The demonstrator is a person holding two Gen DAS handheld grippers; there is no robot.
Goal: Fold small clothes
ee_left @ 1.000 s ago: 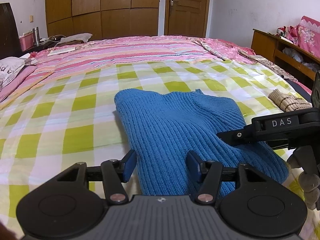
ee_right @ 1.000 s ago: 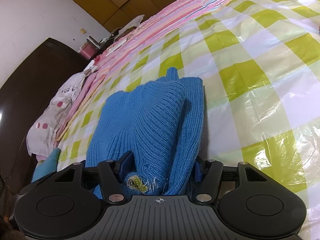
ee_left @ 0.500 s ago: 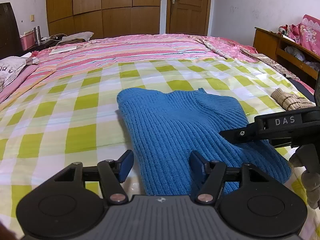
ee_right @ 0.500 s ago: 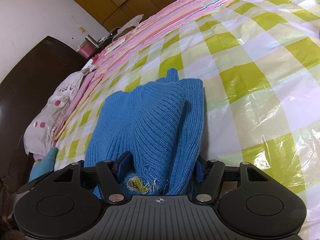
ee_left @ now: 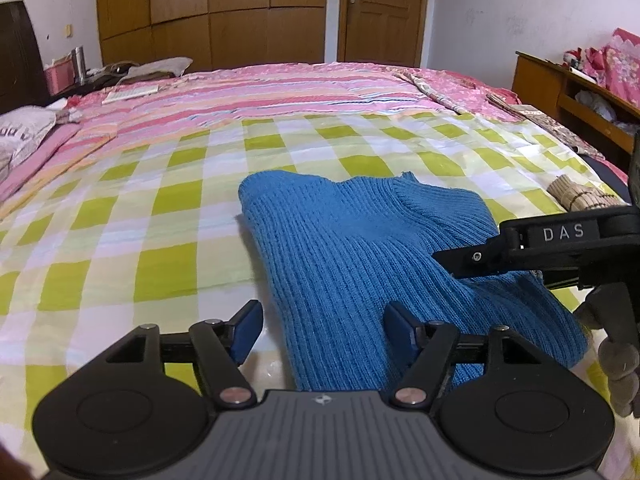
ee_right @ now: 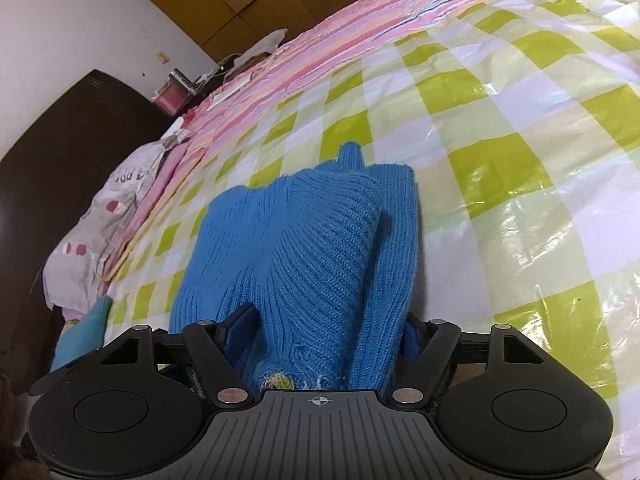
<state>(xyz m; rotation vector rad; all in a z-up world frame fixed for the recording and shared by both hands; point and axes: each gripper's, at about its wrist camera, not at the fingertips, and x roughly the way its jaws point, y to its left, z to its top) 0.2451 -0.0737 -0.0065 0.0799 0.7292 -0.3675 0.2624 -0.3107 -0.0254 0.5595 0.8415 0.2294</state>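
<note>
My left tongs (ee_left: 322, 326) sit low over the near edge of the bed, spread wide with nothing between them, the left blue pad (ee_left: 247, 326) over the checked sheet (ee_left: 160, 264) and the right one just over the near edge of the blue sweater (ee_left: 360, 264). That sweater lies folded on the green-and-white checked sheet, roughly mid-bed, ribbed knit running toward me, with a thicker folded part at its far right. My right tongs (ee_left: 532, 252) come in from the right in the left camera, black arm marked DAS, reaching over the sweater's right side. From the right camera, the right tongs (ee_right: 324, 334) are wide too, and the sweater (ee_right: 320, 248) bunches up between the 2 pads, a rolled hump of knit filling the gap; the left pad (ee_right: 238, 330) shows beside the fabric, the right one is mostly hidden behind it, so whether they pinch it, I cannot tell. A small green and white patch (ee_right: 280, 381) on the knit sits right at the tool's front edge. Beyond the checked sheet there's a pink striped cover (ee_left: 280, 88) across the far half of the bed, a grey pillow (ee_right: 100, 216) at the left by the dark headboard (ee_right: 60, 144), and a wooden wardrobe (ee_left: 208, 12) and door (ee_left: 384, 12) on the far wall. A wooden shelf unit (ee_left: 560, 92) stands at the right.
</note>
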